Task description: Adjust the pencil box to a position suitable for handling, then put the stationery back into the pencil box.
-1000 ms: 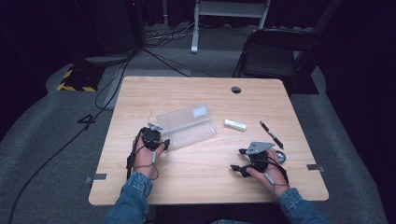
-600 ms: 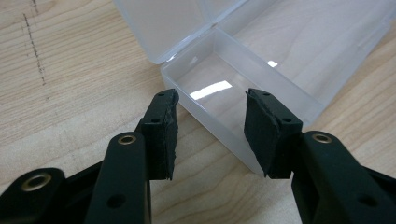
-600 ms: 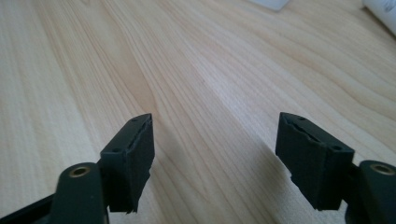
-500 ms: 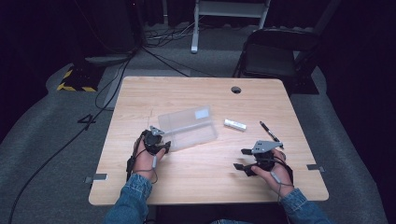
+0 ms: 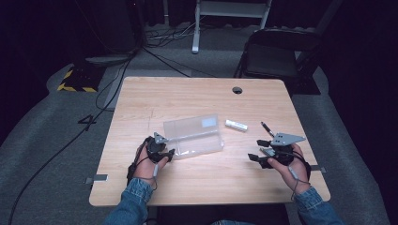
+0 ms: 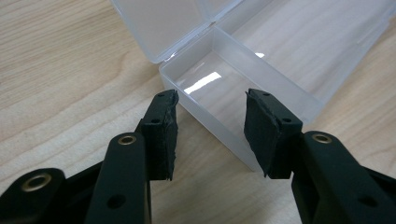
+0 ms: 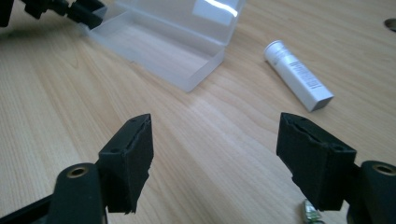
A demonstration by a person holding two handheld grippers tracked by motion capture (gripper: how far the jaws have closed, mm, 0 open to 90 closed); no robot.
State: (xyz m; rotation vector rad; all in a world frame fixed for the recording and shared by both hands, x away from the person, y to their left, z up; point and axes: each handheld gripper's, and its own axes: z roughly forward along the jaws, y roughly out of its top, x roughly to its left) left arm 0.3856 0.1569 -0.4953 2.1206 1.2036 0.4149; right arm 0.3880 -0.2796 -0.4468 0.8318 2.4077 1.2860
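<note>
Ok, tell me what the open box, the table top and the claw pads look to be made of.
Open box: translucent, frosted plastic by the look; the wood shows through its walls, and its floor carries bright glints.
Table top: pale wood grain, matte; real wood or a laminate, I cannot tell.
Left claw pads: black, dull, ragged at the edges, probably foam or soft rubber.

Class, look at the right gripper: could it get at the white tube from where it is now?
Probably yes: the right gripper is open, the white tube lies just ahead, and bare table lies between them.
</note>
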